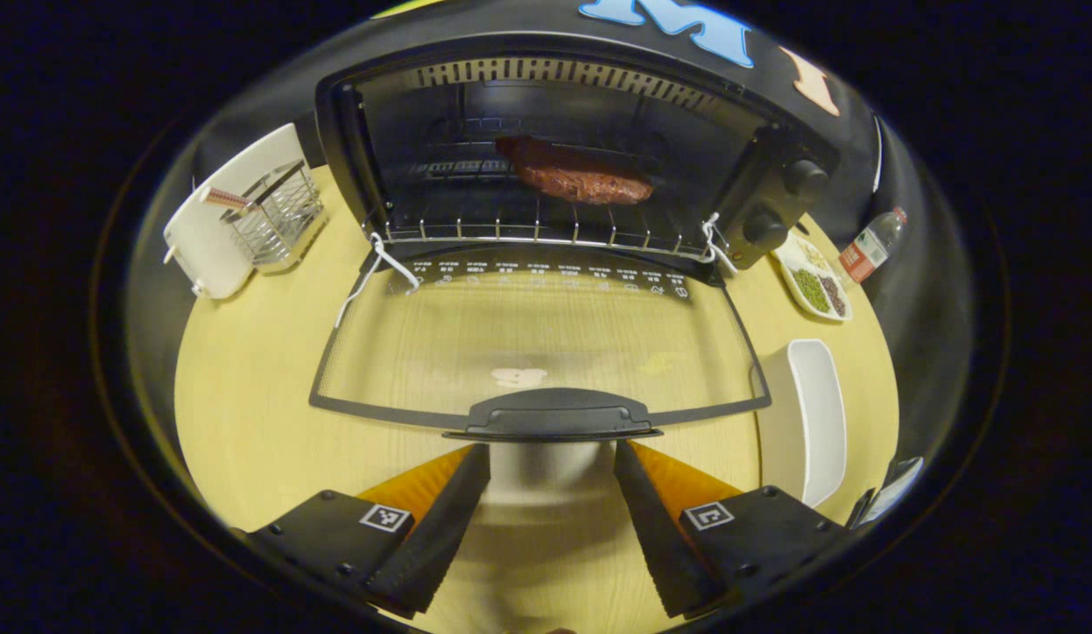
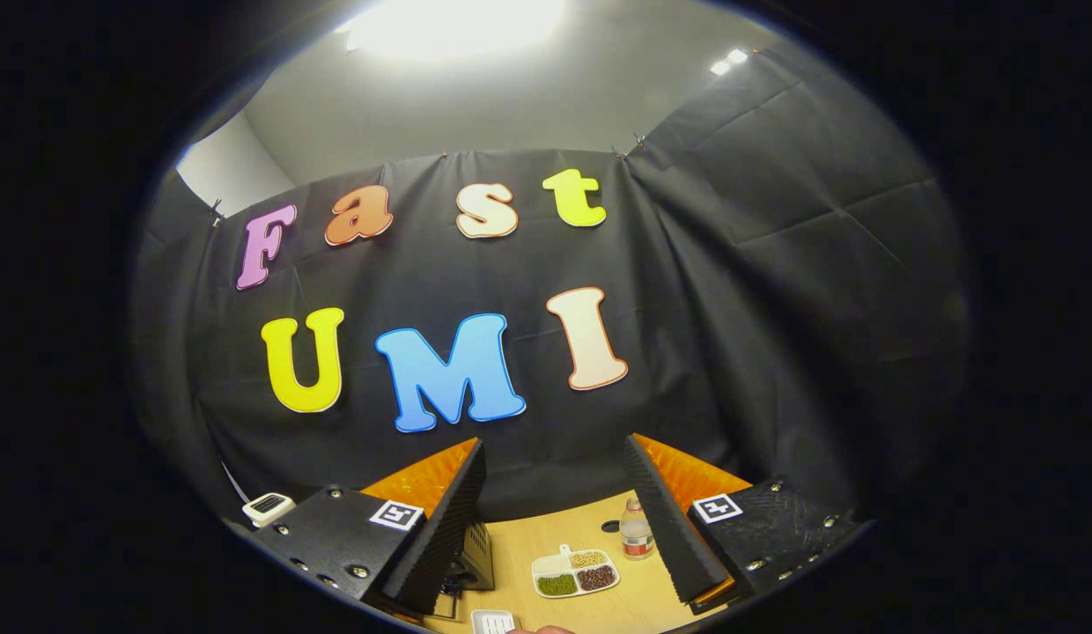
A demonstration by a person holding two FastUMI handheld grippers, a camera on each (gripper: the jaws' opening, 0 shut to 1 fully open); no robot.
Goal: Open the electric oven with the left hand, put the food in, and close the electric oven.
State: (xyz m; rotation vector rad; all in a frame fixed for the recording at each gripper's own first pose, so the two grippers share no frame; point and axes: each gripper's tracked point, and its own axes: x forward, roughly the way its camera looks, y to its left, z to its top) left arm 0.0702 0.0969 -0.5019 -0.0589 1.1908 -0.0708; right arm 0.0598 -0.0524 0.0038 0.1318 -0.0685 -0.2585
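Electric oven (image 1: 564,167) stands ahead of left gripper (image 1: 552,480) on tabletop (image 1: 247,387), door (image 1: 537,343) folded down flat, handle just beyond the spread, empty fingers. Food (image 1: 574,174) lies on rack inside. Right gripper (image 2: 555,519) open, raised above sectioned dish (image 2: 574,571).

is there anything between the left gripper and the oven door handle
Nothing visible. In the left gripper view the left gripper is open, with the handle of the lowered oven door just ahead of its fingertips; between them there is bare table. The meat already lies on the rack inside.
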